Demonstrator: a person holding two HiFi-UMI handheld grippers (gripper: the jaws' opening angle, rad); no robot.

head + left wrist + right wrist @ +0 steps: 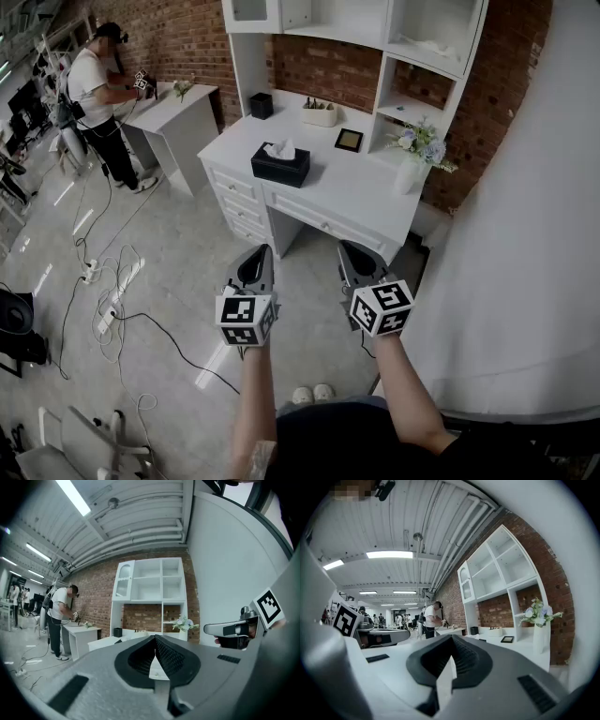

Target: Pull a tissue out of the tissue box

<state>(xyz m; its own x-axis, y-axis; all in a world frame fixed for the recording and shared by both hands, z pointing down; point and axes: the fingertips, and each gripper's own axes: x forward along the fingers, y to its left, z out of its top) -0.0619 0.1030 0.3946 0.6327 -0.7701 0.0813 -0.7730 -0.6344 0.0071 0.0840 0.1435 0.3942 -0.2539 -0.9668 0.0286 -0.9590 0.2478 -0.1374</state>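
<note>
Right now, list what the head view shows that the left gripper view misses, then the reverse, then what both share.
Head view only: the wearer's shoes, forearms, and the marker cube on the left gripper.
Left gripper view only: ceiling light strips, ceiling pipes, and that the left gripper's jaws are together with nothing between them.
Both: white desk, flower vase, brick wall, person at the side table, right gripper.

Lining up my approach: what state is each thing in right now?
Tissue box: upright, a tissue sticking up from its top, untouched.
Left gripper: shut, empty.
Right gripper: shut, empty.
Drawers: shut.
Vase: upright, flowers in it.
</note>
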